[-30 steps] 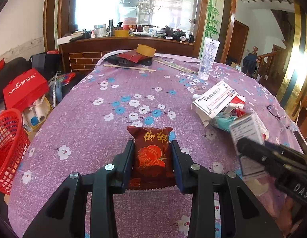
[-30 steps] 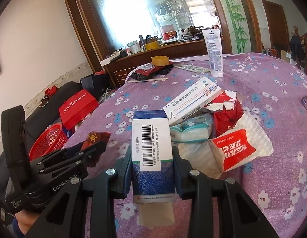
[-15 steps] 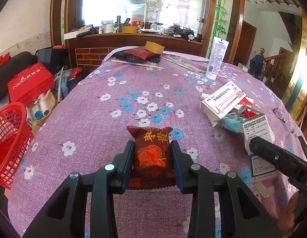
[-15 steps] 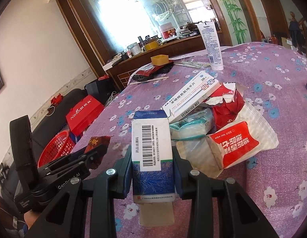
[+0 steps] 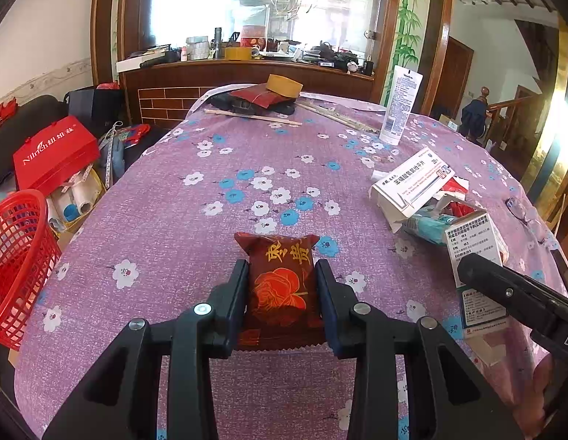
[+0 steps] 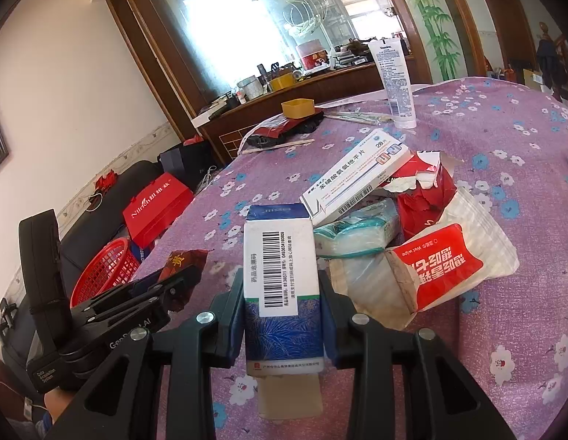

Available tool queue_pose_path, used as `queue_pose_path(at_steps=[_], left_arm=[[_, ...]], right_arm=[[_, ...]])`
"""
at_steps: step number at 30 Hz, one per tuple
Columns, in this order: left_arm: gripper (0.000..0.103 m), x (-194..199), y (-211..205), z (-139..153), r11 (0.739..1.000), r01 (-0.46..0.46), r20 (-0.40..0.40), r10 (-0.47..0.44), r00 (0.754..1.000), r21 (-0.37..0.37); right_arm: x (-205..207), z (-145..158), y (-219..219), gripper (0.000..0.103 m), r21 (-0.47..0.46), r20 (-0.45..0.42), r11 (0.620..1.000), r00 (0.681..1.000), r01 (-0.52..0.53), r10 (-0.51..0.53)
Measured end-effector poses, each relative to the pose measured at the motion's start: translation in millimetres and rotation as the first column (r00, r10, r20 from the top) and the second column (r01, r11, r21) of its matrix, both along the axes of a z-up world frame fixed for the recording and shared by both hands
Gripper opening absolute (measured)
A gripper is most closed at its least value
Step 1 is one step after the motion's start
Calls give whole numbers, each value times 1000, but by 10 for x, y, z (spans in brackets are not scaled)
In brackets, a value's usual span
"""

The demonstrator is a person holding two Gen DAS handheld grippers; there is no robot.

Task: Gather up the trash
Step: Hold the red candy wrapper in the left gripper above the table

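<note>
A dark red snack packet (image 5: 280, 282) with gold characters and an orange flower is pinched upright between black fingers. A blue-and-white medicine box (image 6: 282, 282), barcode facing up, is clamped likewise. A red mesh basket (image 5: 16, 256) stands beside the table.

A: Left gripper (image 5: 280, 286)?
B: Clamped on dark red snack packet (image 5: 280, 278), above purple floral tablecloth (image 5: 166, 227).
A: Right gripper (image 5: 511, 293)?
B: Near right, gripping blue-white medicine box (image 5: 474, 242). Red basket (image 5: 19, 256) far left.

Home dining room, floral tablecloth (image 5: 174, 242), wooden sideboard (image 5: 247, 73), staircase (image 5: 511, 99)
</note>
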State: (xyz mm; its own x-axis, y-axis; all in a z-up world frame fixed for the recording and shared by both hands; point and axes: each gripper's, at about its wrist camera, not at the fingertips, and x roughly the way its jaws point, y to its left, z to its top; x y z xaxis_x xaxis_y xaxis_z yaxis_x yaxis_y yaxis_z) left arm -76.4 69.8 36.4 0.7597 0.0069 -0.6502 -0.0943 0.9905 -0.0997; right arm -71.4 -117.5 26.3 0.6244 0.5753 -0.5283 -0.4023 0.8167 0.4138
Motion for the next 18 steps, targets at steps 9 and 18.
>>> queue_pose_path(at_steps=[9,18], left_arm=[[35,14,-17,-7,1000,0,-2,0,1000,-1],[35,18,-24,-10,1000,-1,-3,1,1000,0]], right_arm=[[-1,-10,-11,38,0,1,1000,1000,4,-4],[-3,-31,-28,38,3,2,1000,1000,6,-6]])
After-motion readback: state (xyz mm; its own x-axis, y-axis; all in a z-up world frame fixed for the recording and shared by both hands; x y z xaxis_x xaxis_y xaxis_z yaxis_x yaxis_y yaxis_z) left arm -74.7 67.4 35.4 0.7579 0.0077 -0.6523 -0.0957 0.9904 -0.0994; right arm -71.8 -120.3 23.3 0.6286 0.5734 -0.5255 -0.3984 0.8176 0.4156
